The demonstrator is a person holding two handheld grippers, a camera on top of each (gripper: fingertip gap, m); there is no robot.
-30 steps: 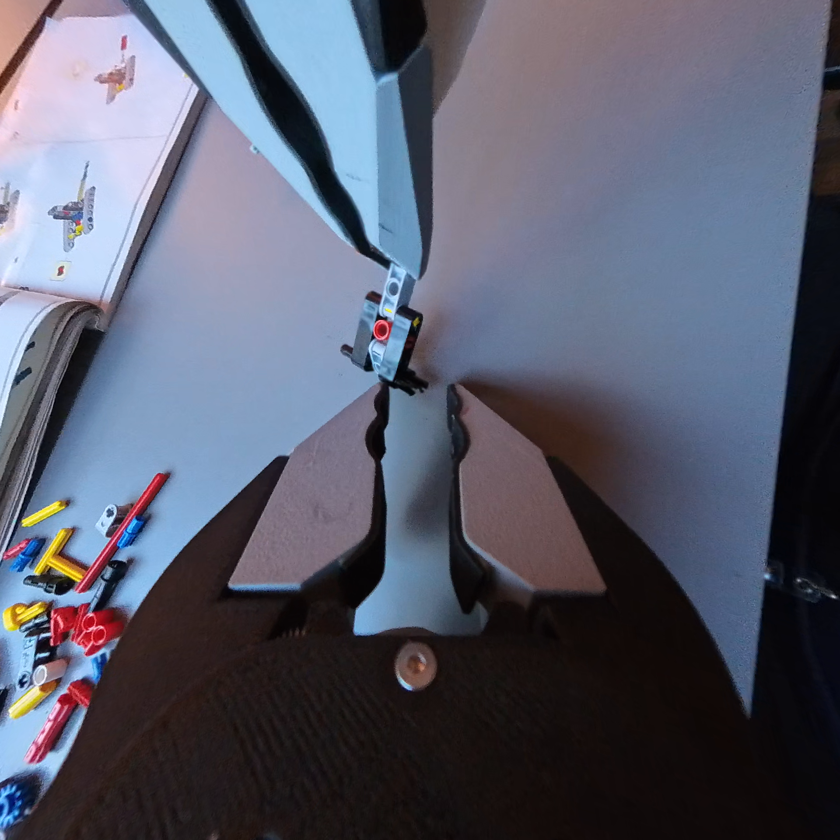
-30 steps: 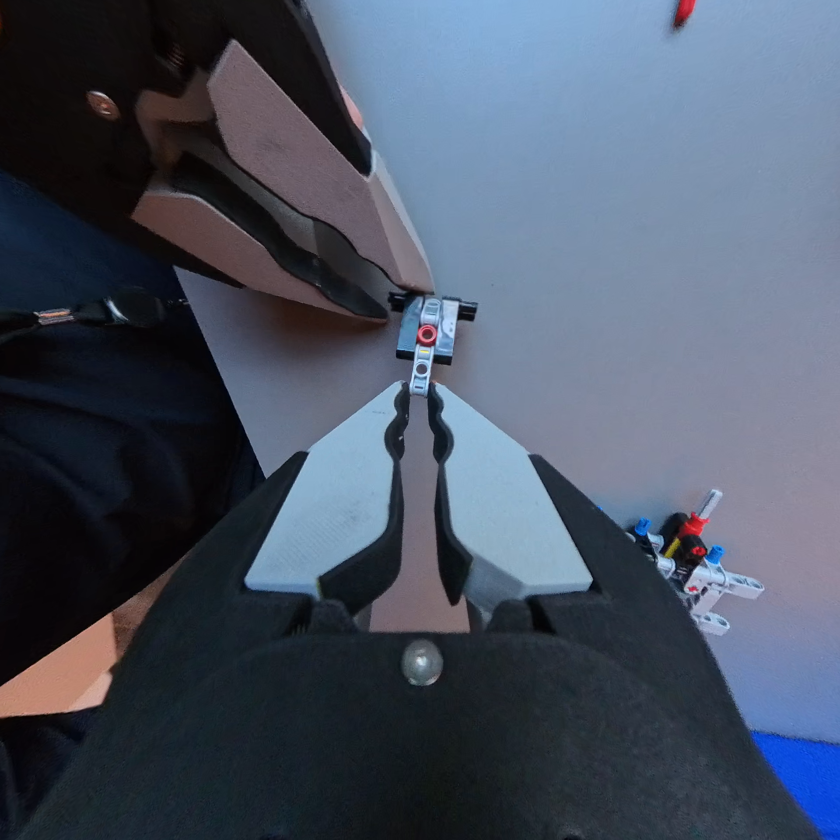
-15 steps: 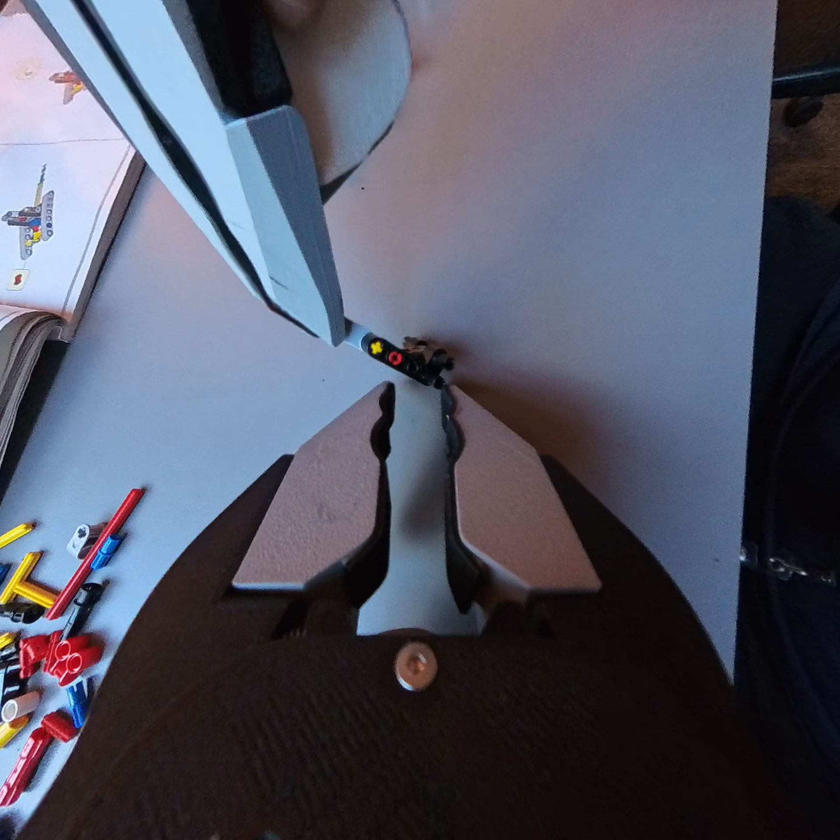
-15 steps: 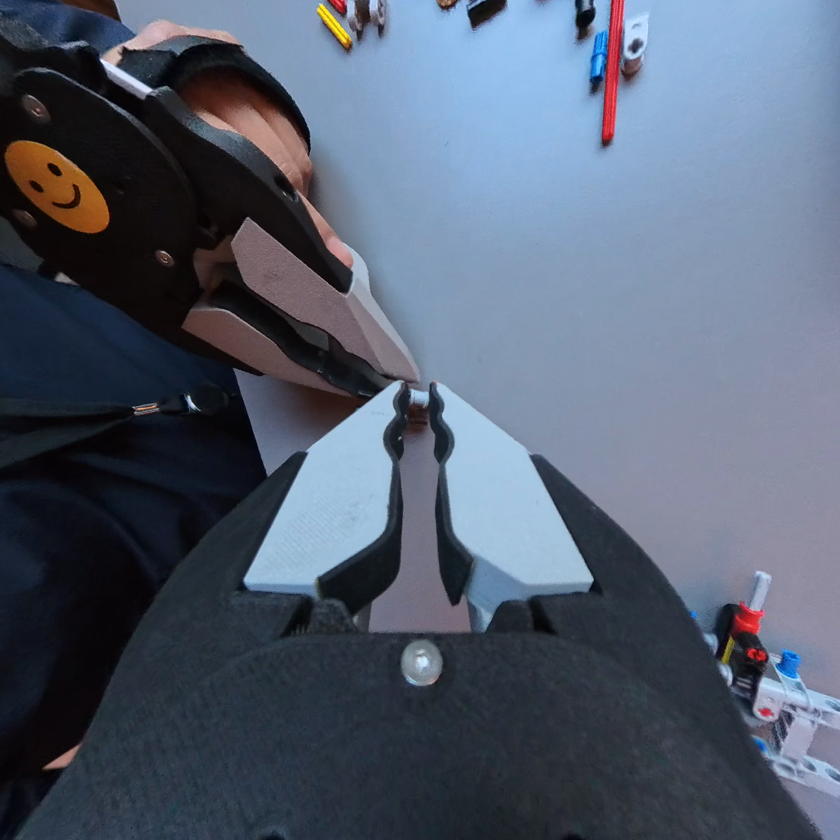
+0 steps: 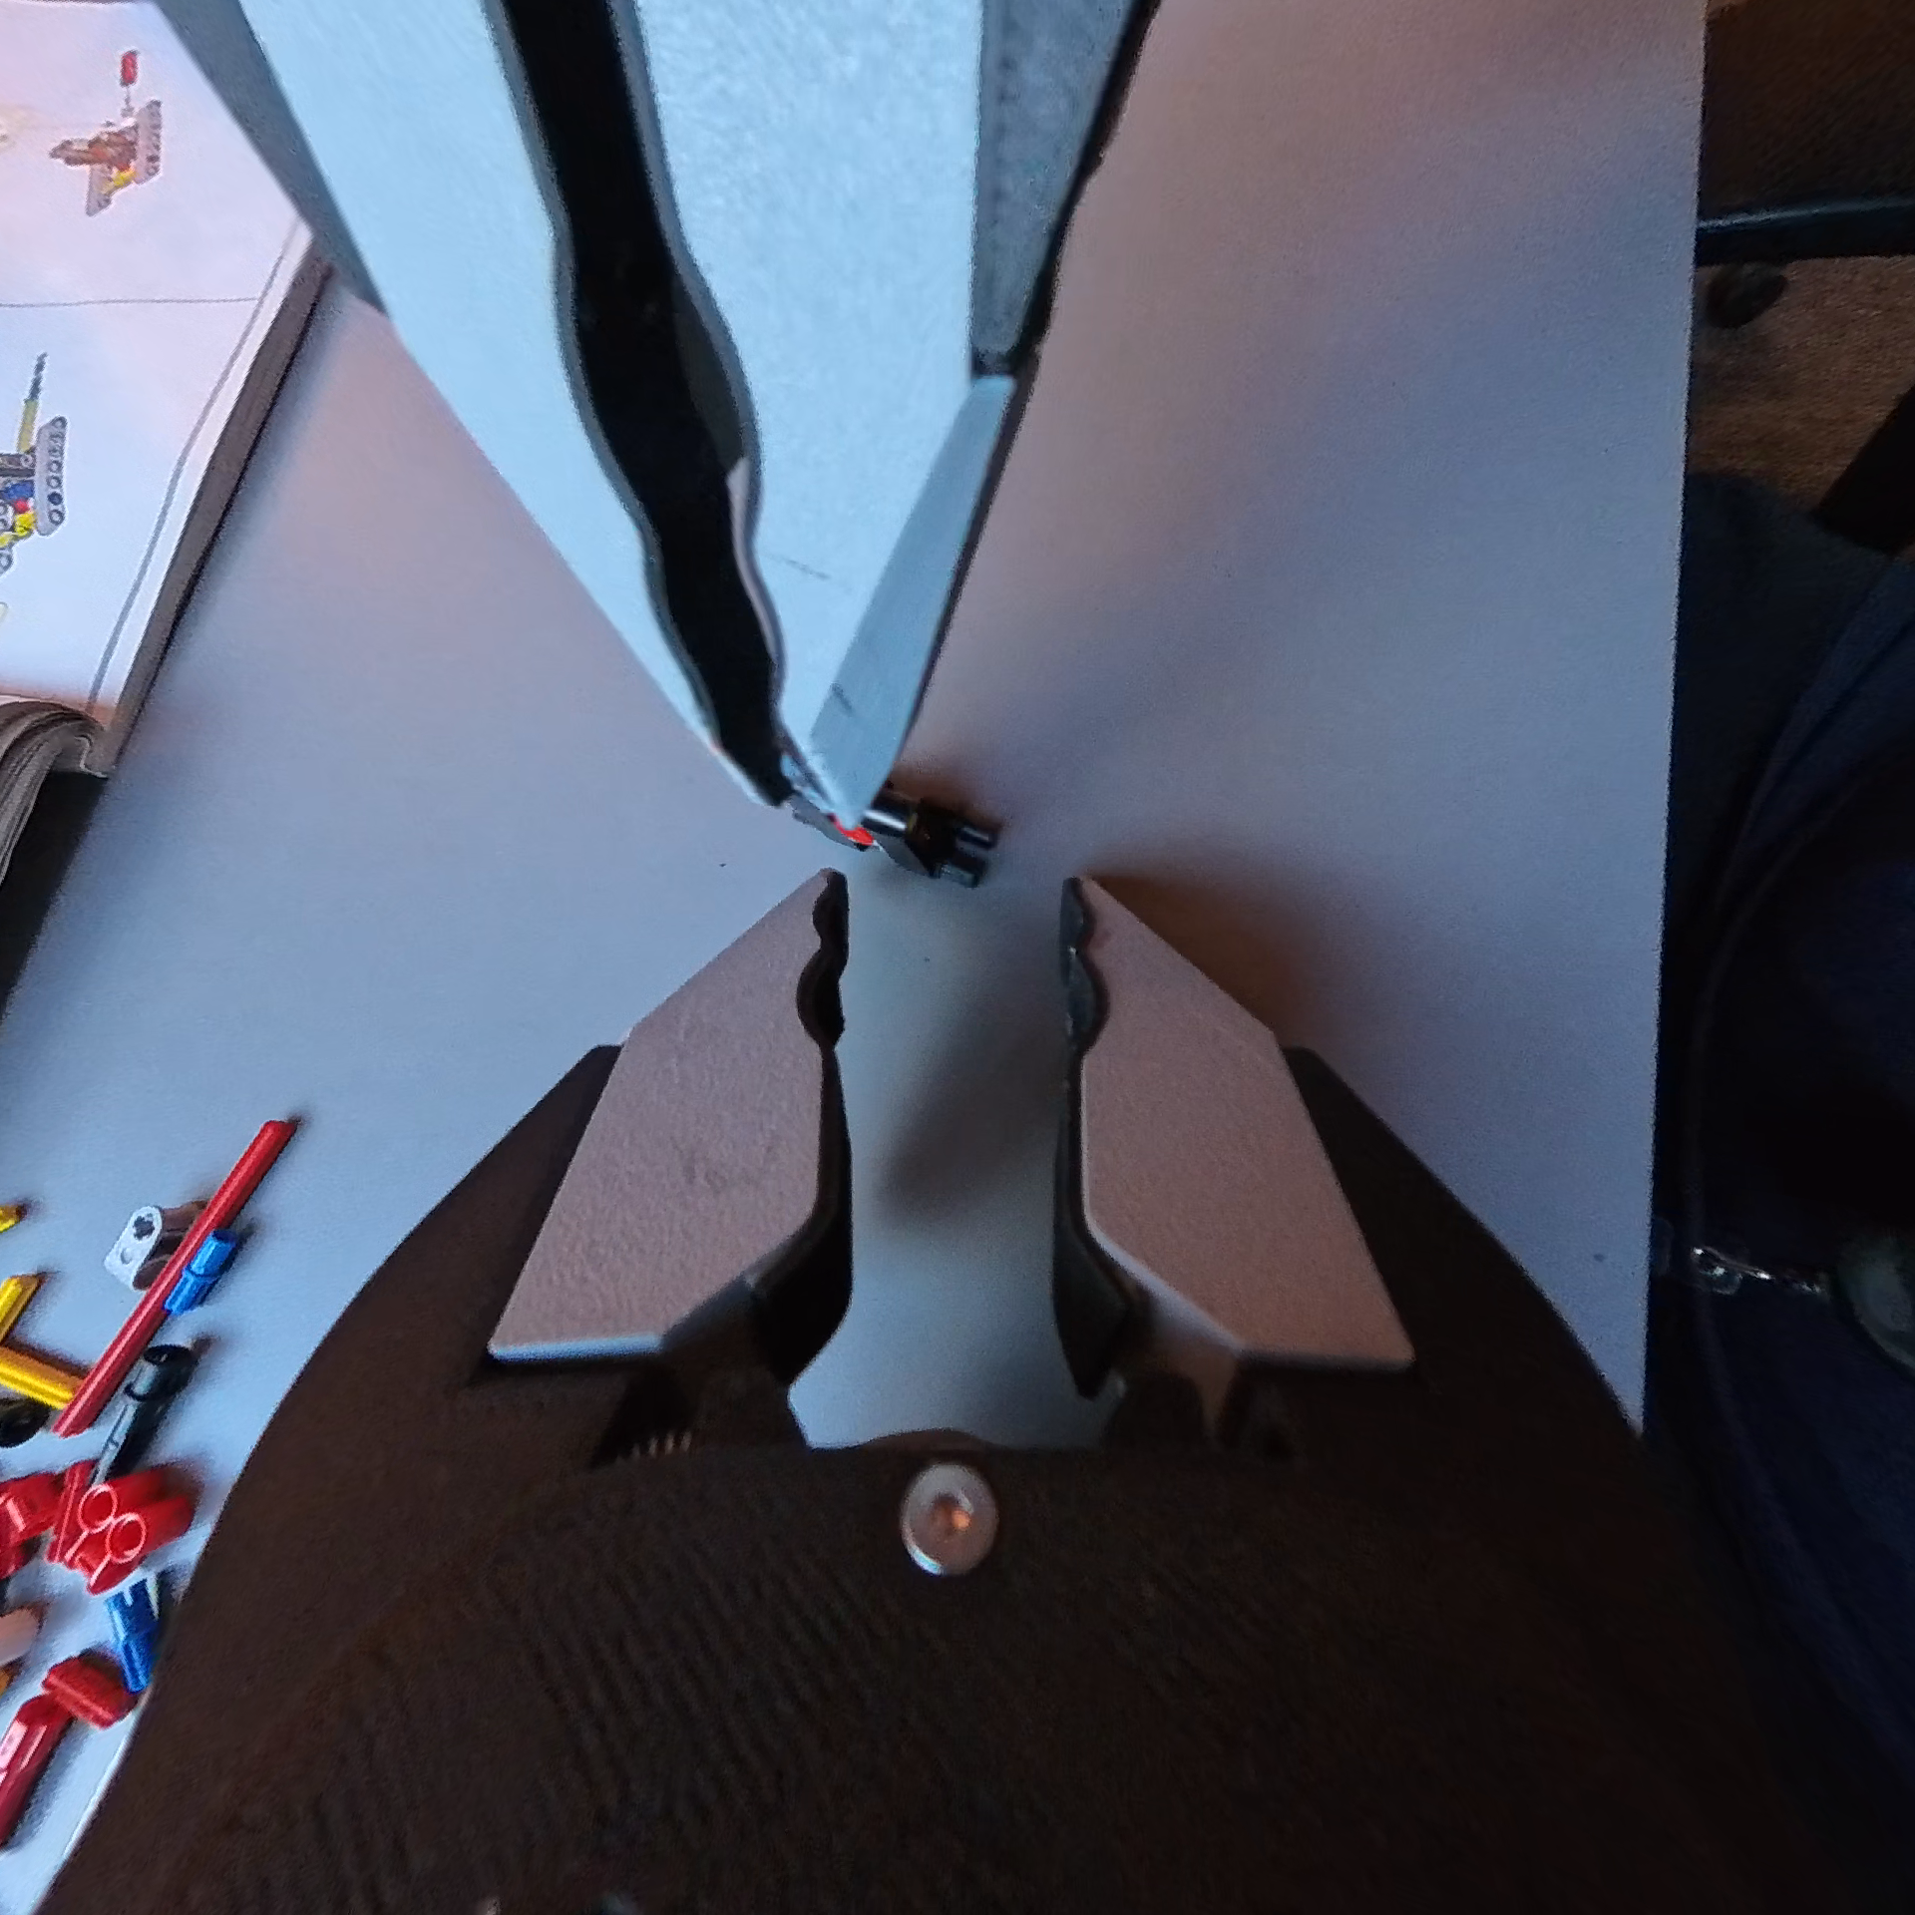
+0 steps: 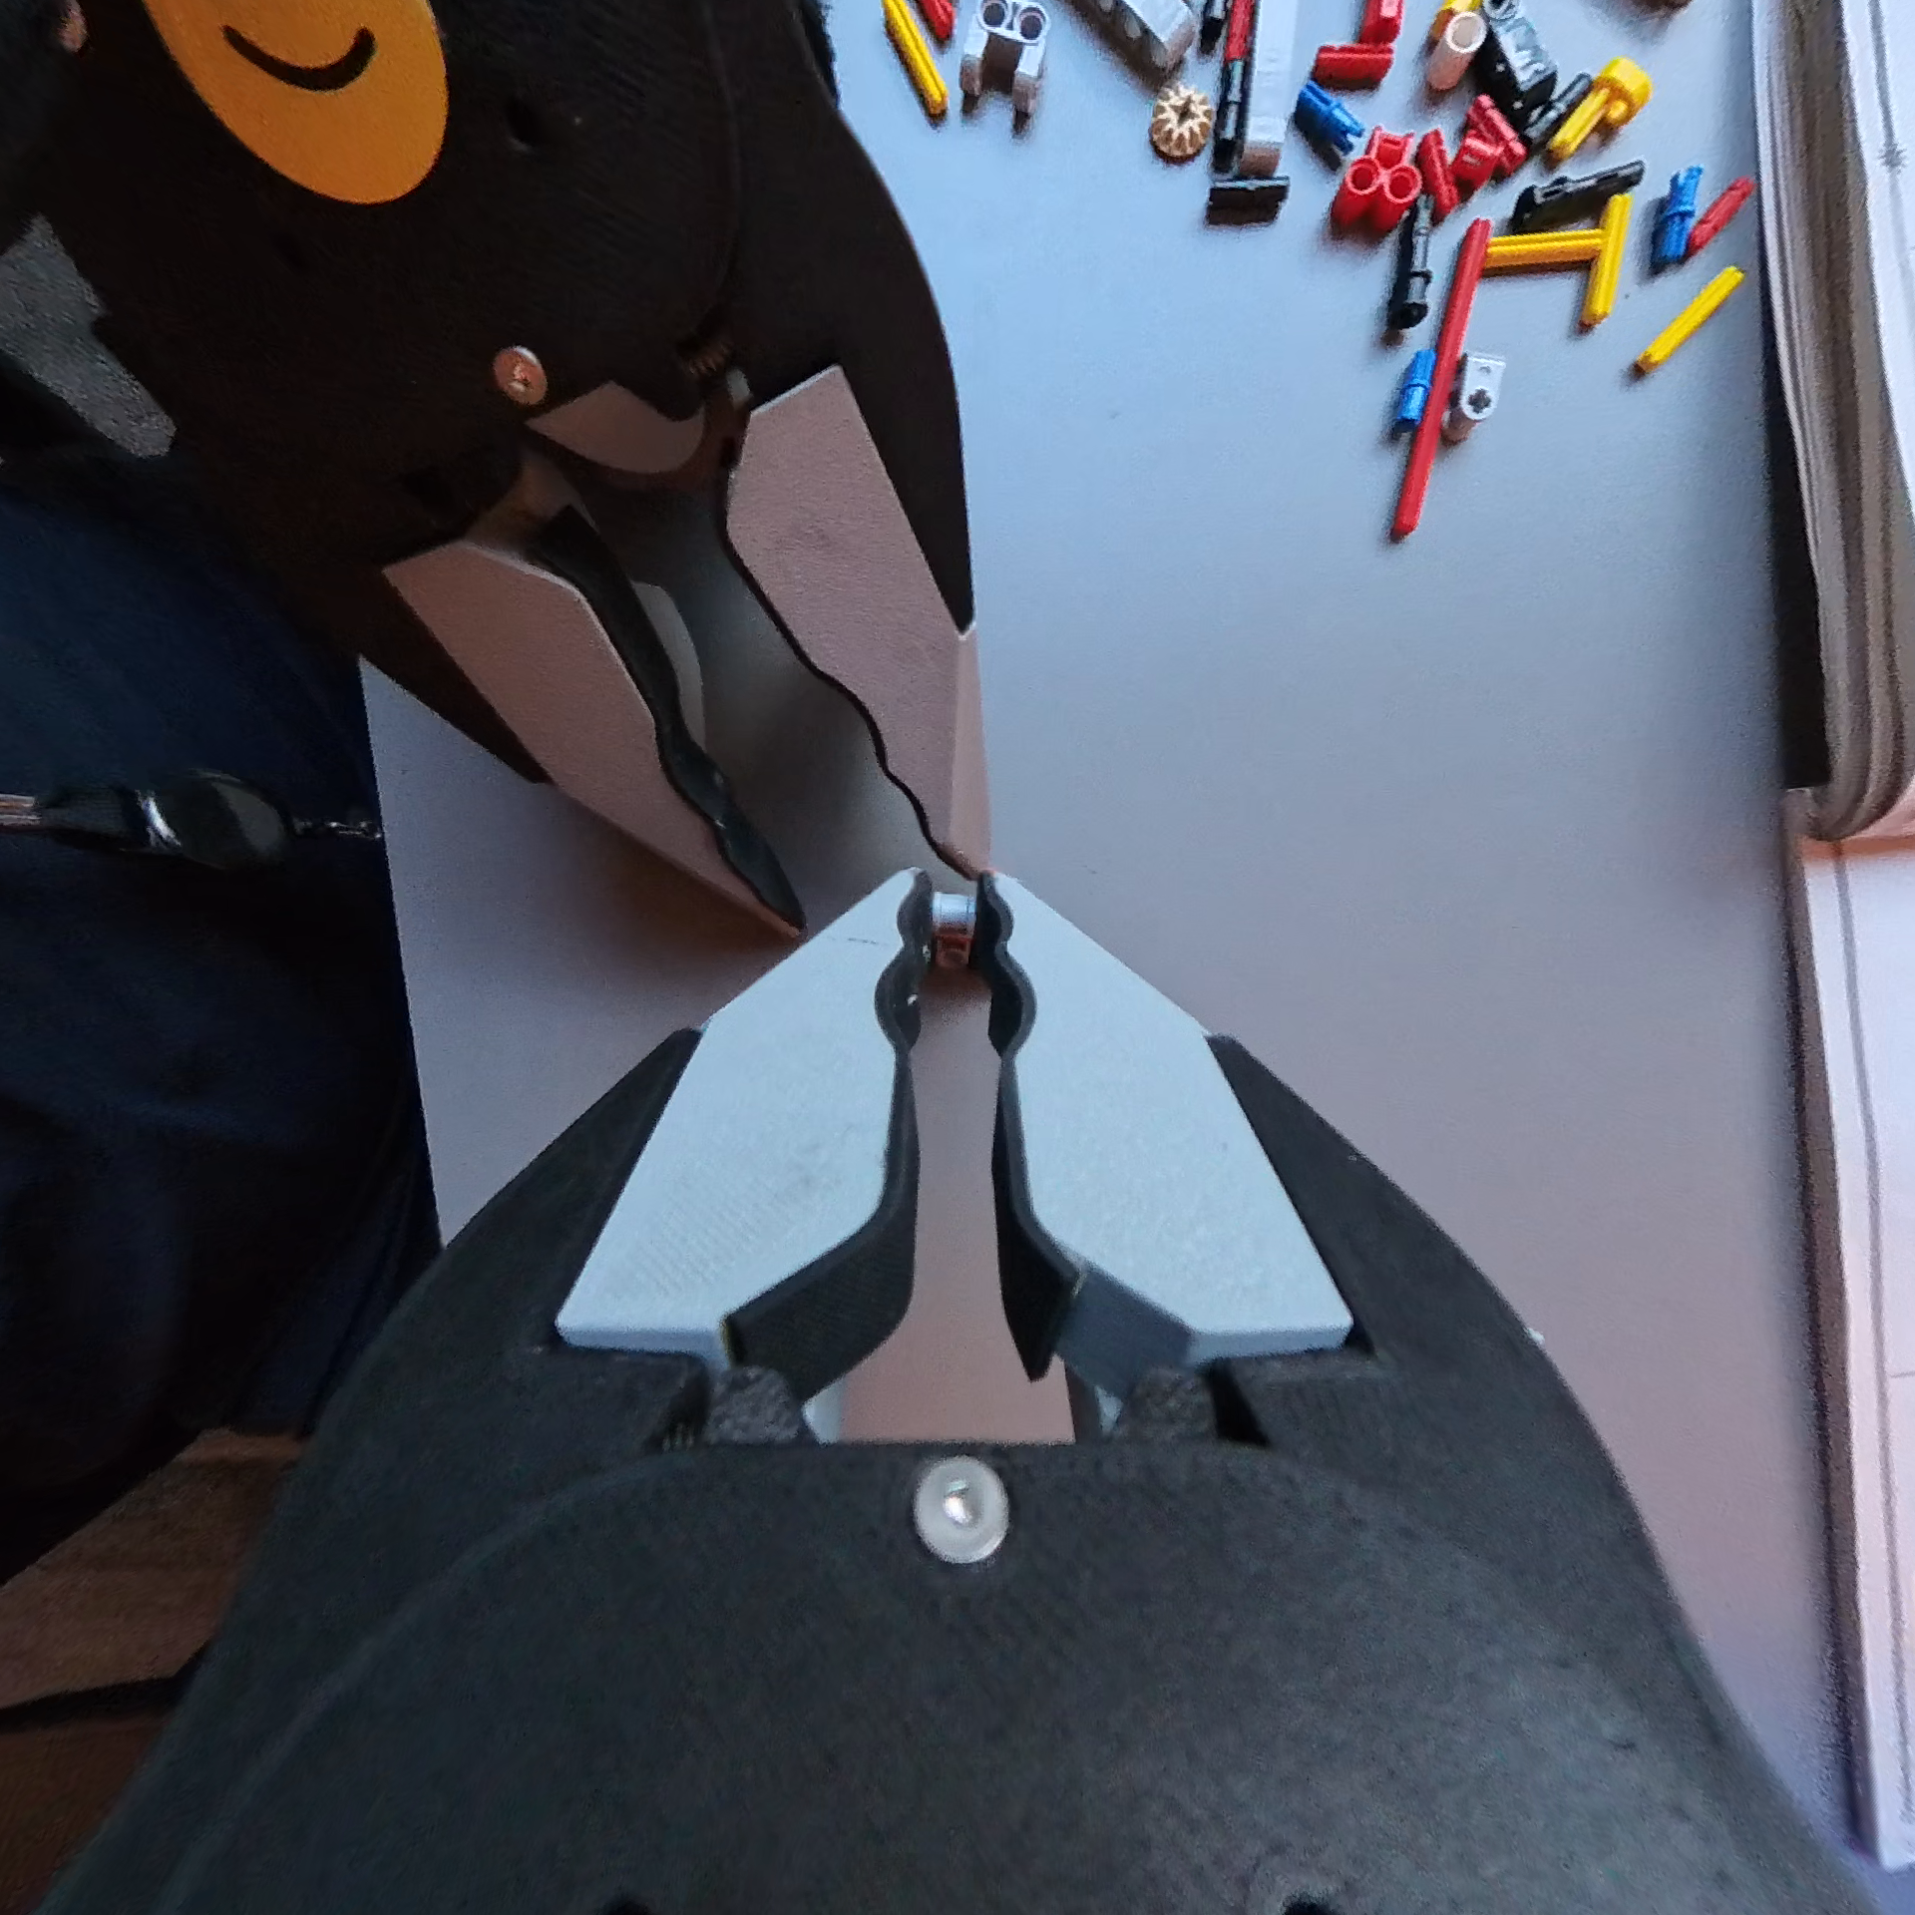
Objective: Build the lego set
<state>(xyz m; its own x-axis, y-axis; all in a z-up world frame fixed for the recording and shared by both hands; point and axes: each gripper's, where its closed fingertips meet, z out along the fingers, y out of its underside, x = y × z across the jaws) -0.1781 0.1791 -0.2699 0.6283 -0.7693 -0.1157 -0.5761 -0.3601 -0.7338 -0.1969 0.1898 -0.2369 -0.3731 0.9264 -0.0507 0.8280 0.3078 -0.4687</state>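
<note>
Evidently, a small grey-and-black brick assembly (image 5: pixel 922 829) was pinched just above the surface (image 5: pixel 1347 622) by the right gripper (image 6: pixel 948 912), while the left gripper (image 5: pixel 948 902) was held just beside it, jaws spread, a squarer approach seemingly being required.

Loose red, yellow, blue and black building pieces (image 6: pixel 1492 176) lie scattered on the grey table (image 6: pixel 1347 725), beside an open instruction booklet (image 5: pixel 114 342).

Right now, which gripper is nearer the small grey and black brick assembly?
Right. The right gripper is clamped on the assembly's grey end, pads pressing it. The left gripper sits open just short of it, not touching.
</note>
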